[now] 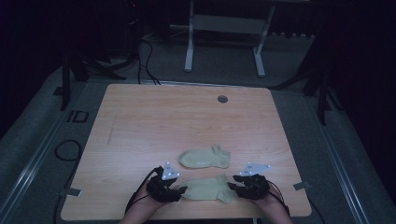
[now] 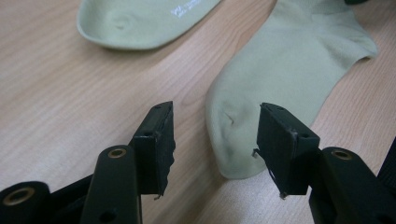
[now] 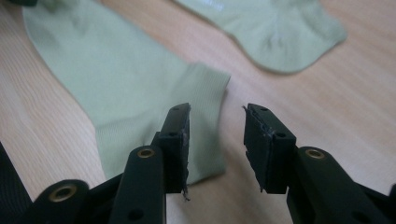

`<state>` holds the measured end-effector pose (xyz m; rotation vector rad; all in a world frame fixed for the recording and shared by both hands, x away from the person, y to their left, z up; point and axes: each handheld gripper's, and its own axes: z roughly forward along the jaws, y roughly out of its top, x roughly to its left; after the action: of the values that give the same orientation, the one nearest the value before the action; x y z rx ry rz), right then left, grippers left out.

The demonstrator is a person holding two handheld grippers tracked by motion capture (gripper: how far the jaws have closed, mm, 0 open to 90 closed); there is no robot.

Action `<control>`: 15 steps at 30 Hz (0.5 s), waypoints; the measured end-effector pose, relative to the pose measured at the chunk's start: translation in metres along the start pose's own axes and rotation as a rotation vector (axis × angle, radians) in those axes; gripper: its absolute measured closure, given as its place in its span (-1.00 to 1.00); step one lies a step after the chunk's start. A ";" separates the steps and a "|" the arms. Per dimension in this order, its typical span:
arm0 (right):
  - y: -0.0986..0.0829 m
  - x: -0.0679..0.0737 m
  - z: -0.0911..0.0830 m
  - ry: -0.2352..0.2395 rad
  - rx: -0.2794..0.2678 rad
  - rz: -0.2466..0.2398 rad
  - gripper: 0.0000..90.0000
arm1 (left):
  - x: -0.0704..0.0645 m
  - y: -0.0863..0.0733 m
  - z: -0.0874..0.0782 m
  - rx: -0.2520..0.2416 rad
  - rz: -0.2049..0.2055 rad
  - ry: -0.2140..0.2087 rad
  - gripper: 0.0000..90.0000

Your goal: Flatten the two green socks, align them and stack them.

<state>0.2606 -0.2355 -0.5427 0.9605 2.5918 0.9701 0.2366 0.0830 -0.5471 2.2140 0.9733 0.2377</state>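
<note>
The step in hand looks like the approach to a 2-handed pick: the nearer pale green cotton ankle sock [image 1: 208, 188] lies flat close to the front edge of the light wooden table [image 1: 154, 116], with the left gripper [image 1: 180, 191] at its toe and the right gripper [image 1: 232, 186] at its cuff, both with jaws spread and nothing between them. Next, each probably needs to slide in and pinch its end. The second pale green sock [image 1: 204, 157] lies just beyond, apart, so a lift has room; the far tabletop is bare, while the near edge leaves little margin
</note>
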 end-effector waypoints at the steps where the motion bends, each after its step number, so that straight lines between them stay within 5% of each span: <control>1: -0.002 0.001 0.001 0.002 0.007 -0.003 0.36 | 0.000 -0.001 0.001 0.002 -0.003 -0.002 0.03; 6: -0.009 0.007 0.007 -0.037 0.036 -0.037 0.42 | 0.000 -0.006 0.007 0.016 -0.001 0.000 0.10; 10: -0.009 0.011 0.007 -0.041 0.041 -0.048 0.51 | -0.005 -0.009 0.009 0.038 0.062 0.021 0.24; 15: -0.008 0.012 0.007 0.000 0.047 -0.035 0.80 | -0.009 -0.011 0.009 0.035 0.089 0.011 0.56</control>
<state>0.2498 -0.2290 -0.5531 0.9234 2.6333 0.9040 0.2278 0.0767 -0.5599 2.2933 0.8924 0.2752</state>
